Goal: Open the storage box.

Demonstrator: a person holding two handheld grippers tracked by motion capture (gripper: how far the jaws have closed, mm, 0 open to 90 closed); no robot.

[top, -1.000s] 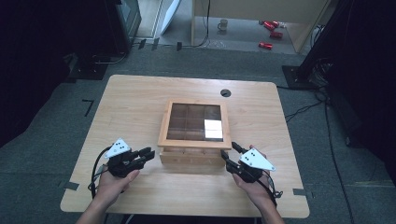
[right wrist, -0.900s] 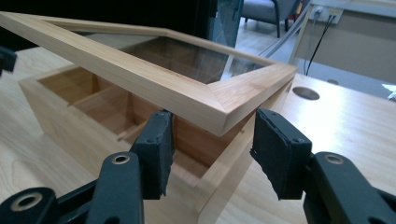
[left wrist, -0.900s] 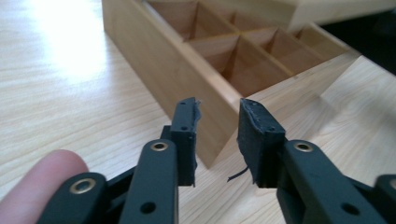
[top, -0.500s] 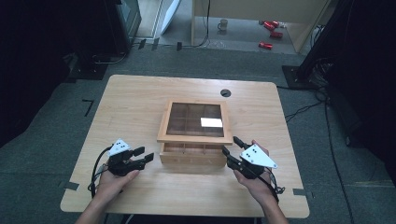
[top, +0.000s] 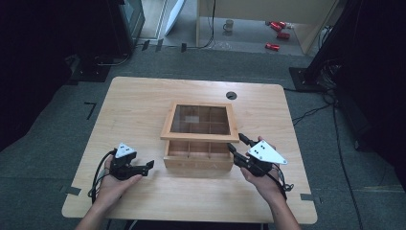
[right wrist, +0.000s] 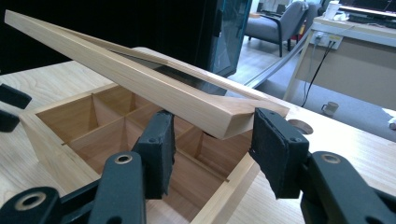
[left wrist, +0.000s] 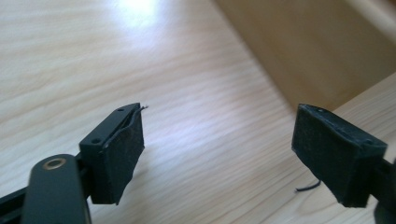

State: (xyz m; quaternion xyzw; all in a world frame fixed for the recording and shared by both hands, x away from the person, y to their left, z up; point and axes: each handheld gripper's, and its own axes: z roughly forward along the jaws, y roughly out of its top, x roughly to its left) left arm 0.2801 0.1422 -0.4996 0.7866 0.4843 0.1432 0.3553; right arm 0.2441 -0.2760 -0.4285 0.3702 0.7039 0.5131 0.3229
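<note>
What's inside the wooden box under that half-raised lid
The box holds only bare wooden compartments where they show; nothing lies in them. The raised lid, propped by the right gripper, covers the back compartments, so those can't be checked fully.

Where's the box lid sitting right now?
The glass-paned lid is raised at its near edge over the wooden box at the table's centre in the high view; its near right corner sits between the right gripper's open jaws.
</note>
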